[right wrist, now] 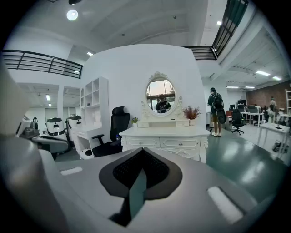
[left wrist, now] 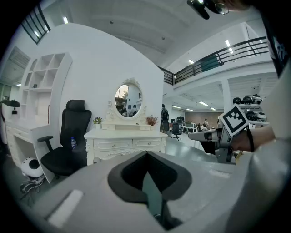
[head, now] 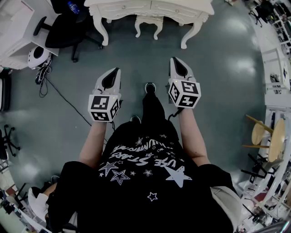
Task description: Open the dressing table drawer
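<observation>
Two grippers are held out over a glossy grey-green floor [head: 218, 68], side by side and apart. The left gripper [head: 113, 75] and the right gripper [head: 177, 64] are smooth grey shells with dark textured pads. Each carries one cube [head: 104, 108] of black-and-white square markers. In its own view the left gripper [left wrist: 146, 157] has its fingers pressed together at the tips with nothing between them. The right gripper [right wrist: 142, 152] is the same.

The dressing table [head: 150, 7] stands at the far side, well apart from both grippers. It is white, carved, with curved legs. Its two drawers [right wrist: 136, 142] [right wrist: 179, 143] sit side by side, one small round knob each, fronts flush with the frame. One oval mirror [right wrist: 160, 95] in an ornate white frame rises above, with two small potted plants [right wrist: 192, 111] beside it. One matching white stool [head: 146, 22] sits under the table. One black office chair [head: 68, 29] stands at its left, with a blue bottle [left wrist: 72, 143] on the seat.

The person's black T-shirt [head: 145, 182] bears white stars and lettering, upside down here, including "STARS".
</observation>
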Motion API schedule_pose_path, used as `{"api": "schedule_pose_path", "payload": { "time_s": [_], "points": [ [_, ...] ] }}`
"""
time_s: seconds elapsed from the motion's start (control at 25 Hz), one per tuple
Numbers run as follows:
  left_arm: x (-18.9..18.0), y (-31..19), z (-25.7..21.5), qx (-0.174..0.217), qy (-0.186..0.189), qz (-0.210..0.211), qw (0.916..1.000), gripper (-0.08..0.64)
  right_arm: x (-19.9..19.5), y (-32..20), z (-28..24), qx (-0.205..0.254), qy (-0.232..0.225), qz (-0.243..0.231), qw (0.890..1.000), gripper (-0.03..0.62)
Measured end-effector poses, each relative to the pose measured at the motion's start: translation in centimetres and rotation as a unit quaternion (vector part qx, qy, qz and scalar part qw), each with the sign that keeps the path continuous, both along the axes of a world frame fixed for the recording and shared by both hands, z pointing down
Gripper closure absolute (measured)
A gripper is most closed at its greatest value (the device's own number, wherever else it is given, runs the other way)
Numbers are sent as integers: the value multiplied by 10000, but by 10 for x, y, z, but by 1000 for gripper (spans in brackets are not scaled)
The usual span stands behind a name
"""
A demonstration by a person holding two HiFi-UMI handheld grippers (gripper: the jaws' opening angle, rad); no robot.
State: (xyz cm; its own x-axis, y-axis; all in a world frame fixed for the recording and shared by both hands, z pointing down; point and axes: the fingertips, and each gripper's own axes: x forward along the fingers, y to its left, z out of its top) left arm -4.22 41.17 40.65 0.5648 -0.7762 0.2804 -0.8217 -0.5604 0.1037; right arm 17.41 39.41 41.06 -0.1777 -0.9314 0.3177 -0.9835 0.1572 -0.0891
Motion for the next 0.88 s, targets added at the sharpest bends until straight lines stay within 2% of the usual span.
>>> {"api": "schedule_pose_path", "payload": {
  "time_s": [0.64,0.88],
  "points": [
    [-27,11,3,-1,22,-199,9998,560,-13,14,3,-35,-43,53,10000,565],
    [-23,-7,3,-9,57,-211,9998,560,-1,-6,2,-8,-303,203,9993,563]
  ]
}}
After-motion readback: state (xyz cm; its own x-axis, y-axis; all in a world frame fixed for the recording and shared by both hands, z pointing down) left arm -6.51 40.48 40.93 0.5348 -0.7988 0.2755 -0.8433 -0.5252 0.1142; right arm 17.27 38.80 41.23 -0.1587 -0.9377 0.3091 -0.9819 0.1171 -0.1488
